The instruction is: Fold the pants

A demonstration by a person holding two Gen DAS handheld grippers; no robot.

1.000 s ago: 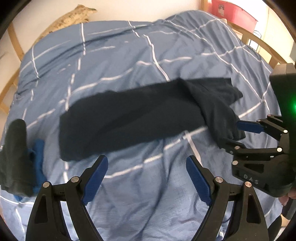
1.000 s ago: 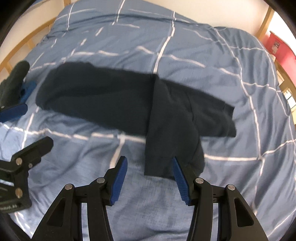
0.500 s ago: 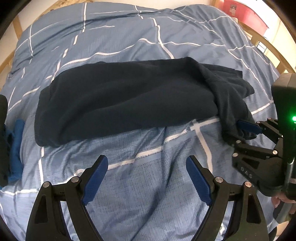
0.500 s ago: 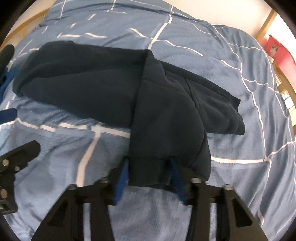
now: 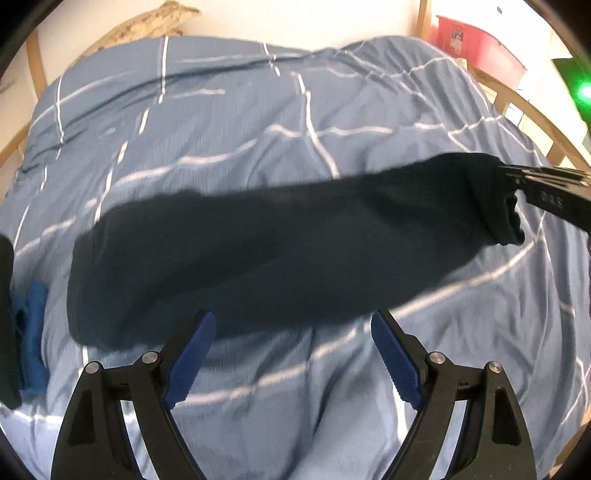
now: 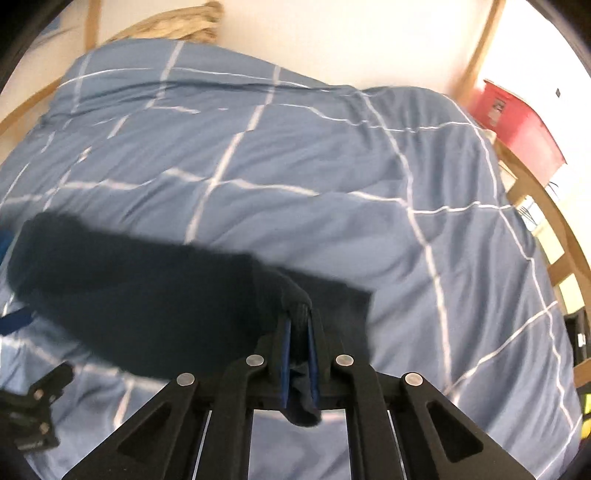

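Observation:
Dark navy pants [image 5: 266, 251] stretch across the blue checked bedcover [image 5: 229, 122], lying long from left to right. My right gripper [image 6: 298, 325] is shut on one end of the pants [image 6: 147, 295], with bunched cloth pinched between its blue pads [image 6: 285, 350] and lifted off the cover. In the left wrist view that right gripper [image 5: 517, 184] comes in from the right edge, holding the raised end. My left gripper [image 5: 291, 354] stands open just in front of the pants' near edge, with nothing between its fingers.
Folded dark and blue clothes [image 5: 26, 332] lie at the left edge of the bed. A wooden bed frame [image 6: 546, 206] curves around the right side, with a red box [image 6: 517, 122] behind it. A woven basket [image 5: 147, 22] sits beyond the far edge.
My right gripper closed on the pants' folded-over end and lifted it up and away to the right, straightening the cloth. My left gripper moved closer to the pants' near edge, still open.

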